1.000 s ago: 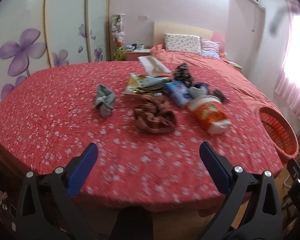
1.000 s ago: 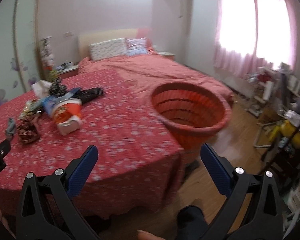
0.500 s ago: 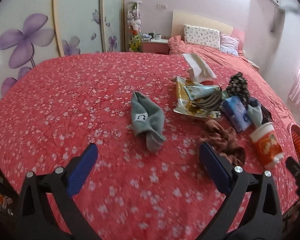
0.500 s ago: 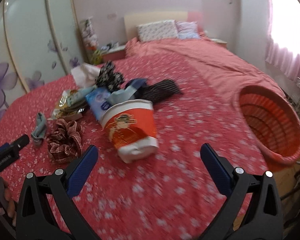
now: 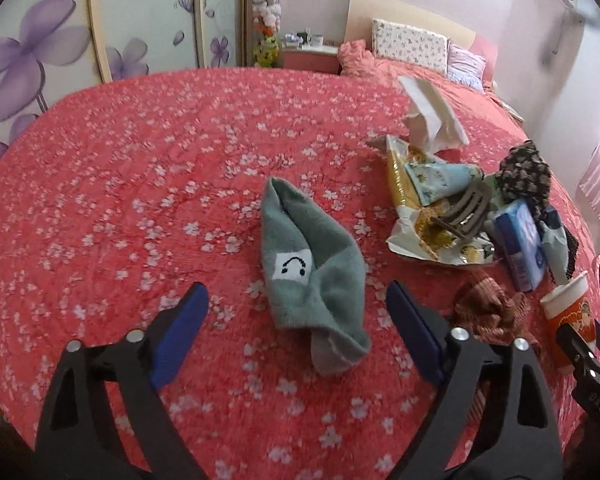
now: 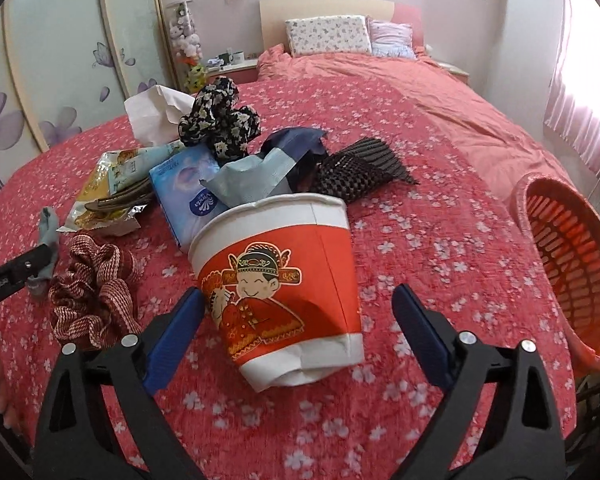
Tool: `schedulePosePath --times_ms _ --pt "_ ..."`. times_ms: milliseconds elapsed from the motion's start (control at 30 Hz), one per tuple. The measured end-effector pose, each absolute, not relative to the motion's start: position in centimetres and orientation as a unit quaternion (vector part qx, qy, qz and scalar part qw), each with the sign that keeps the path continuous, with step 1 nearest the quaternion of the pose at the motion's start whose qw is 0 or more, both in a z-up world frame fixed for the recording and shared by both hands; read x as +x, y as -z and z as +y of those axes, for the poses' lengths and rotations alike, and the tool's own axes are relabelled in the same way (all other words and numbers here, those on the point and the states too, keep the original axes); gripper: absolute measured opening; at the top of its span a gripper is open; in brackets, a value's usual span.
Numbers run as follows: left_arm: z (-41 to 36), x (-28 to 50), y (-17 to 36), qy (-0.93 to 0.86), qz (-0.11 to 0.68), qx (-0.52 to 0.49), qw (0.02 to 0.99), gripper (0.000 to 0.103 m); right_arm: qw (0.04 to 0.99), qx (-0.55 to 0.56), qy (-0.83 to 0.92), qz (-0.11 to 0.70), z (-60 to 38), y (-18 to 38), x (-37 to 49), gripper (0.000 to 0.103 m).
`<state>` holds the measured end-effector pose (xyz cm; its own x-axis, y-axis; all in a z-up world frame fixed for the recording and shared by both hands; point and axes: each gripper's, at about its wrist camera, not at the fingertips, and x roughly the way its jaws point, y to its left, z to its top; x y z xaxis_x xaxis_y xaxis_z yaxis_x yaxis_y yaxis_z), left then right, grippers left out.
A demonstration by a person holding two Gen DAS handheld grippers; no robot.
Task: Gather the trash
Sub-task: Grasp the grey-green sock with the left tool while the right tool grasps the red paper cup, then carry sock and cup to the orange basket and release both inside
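Note:
A red and white paper cup (image 6: pixel 280 292) lies on its side on the red bedspread, directly between the fingers of my open right gripper (image 6: pixel 298 332); it also shows in the left wrist view (image 5: pixel 568 312). My open left gripper (image 5: pixel 296 328) straddles a green sock (image 5: pixel 308 268). Behind lie a yellow snack wrapper (image 5: pixel 428 216), a blue tissue pack (image 6: pixel 184 192), white crumpled paper (image 5: pixel 432 116) and a pale blue wrapper (image 6: pixel 252 176).
An orange laundry basket (image 6: pixel 568 260) stands at the bed's right edge. A brown scrunchie (image 6: pixel 92 288), a black floral scrunchie (image 6: pixel 220 120), a hair clip (image 5: pixel 464 212) and a dark mesh cloth (image 6: pixel 360 168) lie among the trash. Pillows and a nightstand are at the back.
Both grippers have moved forward and down over the bed. The left one closed in on the green sock, the right one on the paper cup. Both stay open.

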<state>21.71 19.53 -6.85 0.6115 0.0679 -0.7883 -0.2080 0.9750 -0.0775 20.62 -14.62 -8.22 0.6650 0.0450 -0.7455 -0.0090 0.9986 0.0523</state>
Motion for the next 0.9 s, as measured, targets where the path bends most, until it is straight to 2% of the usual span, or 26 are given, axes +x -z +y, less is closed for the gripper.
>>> schedulePosePath --times_ms 333,400,533,600,700,800,900 --pt "20.1 24.2 7.6 -0.081 0.441 -0.085 0.89 0.073 0.91 0.032 -0.023 0.413 -14.2 8.8 20.9 0.082" --pt "19.9 24.8 7.6 -0.083 0.44 -0.08 0.89 0.066 0.911 0.022 -0.02 0.412 -14.0 9.1 20.9 0.078" --pt "19.6 25.8 7.5 -0.072 0.437 -0.076 0.894 0.05 0.914 0.018 -0.019 0.406 -13.9 9.1 20.5 0.077" --pt "19.7 26.0 7.5 -0.062 0.434 -0.077 0.896 0.034 0.915 0.022 -0.021 0.402 -14.1 9.0 20.2 0.077" --pt "19.7 26.0 7.5 -0.047 0.431 -0.088 0.897 0.022 0.918 0.026 -0.022 0.396 -14.4 8.7 19.8 0.077" --pt "20.5 25.6 7.5 -0.031 0.429 -0.106 0.897 0.016 0.919 0.033 -0.021 0.392 -15.0 8.6 19.3 0.077" --pt "21.0 24.9 7.1 -0.014 0.421 -0.119 0.899 0.016 0.919 0.041 -0.018 0.392 -15.7 8.5 19.1 0.077"
